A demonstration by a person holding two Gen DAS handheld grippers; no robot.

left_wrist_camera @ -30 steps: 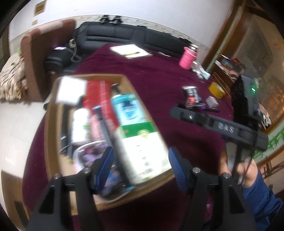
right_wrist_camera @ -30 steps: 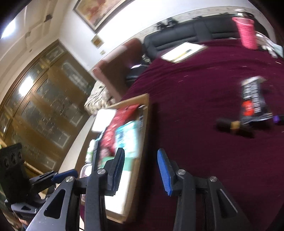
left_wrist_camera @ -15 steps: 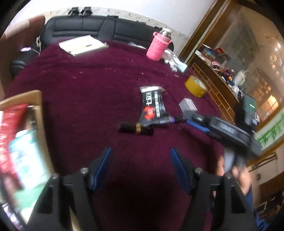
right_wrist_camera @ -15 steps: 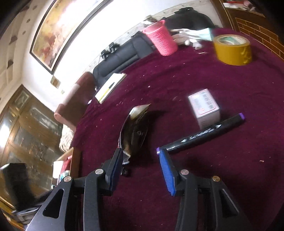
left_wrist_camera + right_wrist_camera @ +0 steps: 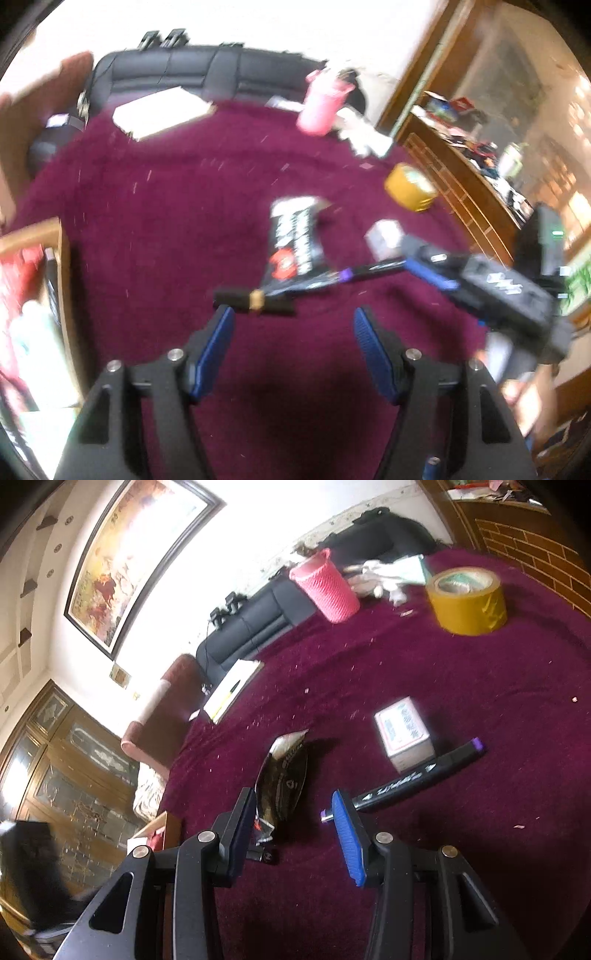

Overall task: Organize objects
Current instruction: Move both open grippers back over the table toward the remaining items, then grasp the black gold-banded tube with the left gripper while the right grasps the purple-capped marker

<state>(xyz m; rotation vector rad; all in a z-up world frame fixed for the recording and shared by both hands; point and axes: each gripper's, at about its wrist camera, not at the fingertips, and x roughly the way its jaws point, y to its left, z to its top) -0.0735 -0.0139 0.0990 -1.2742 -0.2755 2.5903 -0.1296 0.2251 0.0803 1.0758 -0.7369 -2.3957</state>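
On the maroon tablecloth (image 5: 166,206) lie a black snack packet (image 5: 295,240) (image 5: 282,779), a black marker with a purple cap (image 5: 354,275) (image 5: 417,777), a small white box (image 5: 384,236) (image 5: 404,733) and a short black tube with a gold band (image 5: 255,301). My left gripper (image 5: 291,332) is open and empty, just short of the tube. My right gripper (image 5: 293,816) is open and empty, low over the packet's near end and the marker's tip; it shows in the left wrist view (image 5: 436,275).
A cardboard box (image 5: 55,236) full of packets stands at the left. A yellow tape roll (image 5: 465,600), a pink cup (image 5: 325,585), crumpled tissues (image 5: 388,574) and a notepad (image 5: 231,690) lie farther back. A black sofa (image 5: 192,70) stands behind the table.
Both grippers swung right from the cardboard box to the loose items. The right gripper has moved closer to the packet and the marker. Both stayed open.
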